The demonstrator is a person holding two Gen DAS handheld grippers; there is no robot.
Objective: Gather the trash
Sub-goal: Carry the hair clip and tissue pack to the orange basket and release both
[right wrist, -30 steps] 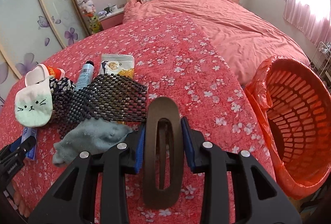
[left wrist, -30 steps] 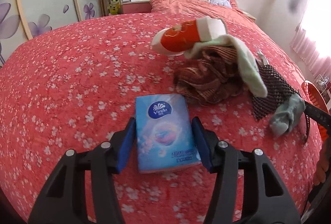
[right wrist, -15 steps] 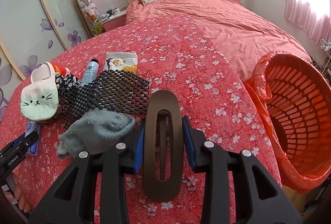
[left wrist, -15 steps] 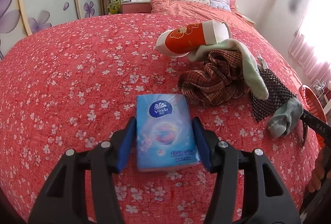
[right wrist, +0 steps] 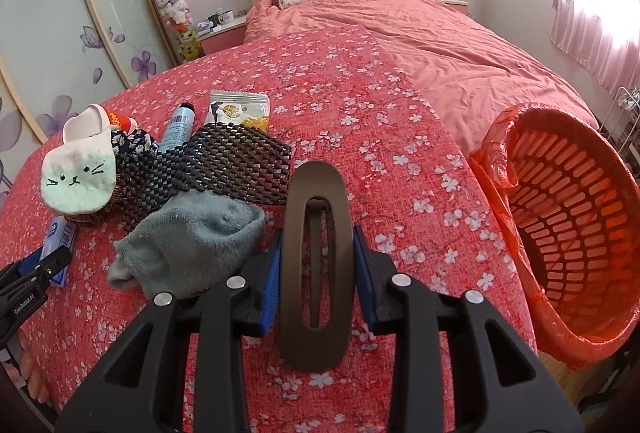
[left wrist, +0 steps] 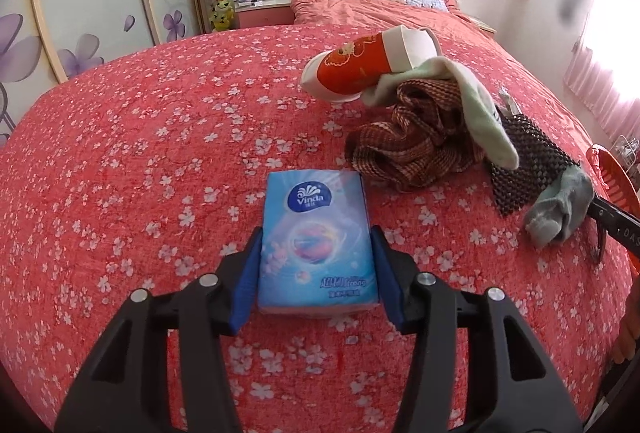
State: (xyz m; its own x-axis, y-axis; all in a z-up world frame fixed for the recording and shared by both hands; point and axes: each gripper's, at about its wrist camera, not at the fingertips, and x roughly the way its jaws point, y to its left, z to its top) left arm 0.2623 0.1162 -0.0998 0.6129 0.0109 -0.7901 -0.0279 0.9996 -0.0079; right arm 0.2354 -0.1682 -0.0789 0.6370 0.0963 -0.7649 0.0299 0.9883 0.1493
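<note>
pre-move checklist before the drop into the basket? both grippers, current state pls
1. Right gripper jaws clamped on the brown hair clip: ok.
2. Left gripper jaws closing around the blue tissue pack; pads at its sides, firm grip: cannot tell.
3. Orange basket with its liner open, mouth facing the bed: ok.
4. Bedspread between clip and basket free of objects: ok.
5. Grey sock lies close beside the right gripper's jaws, whether it touches them: cannot tell.
6. Tissue pack lifted off the bedspread: cannot tell.
</note>
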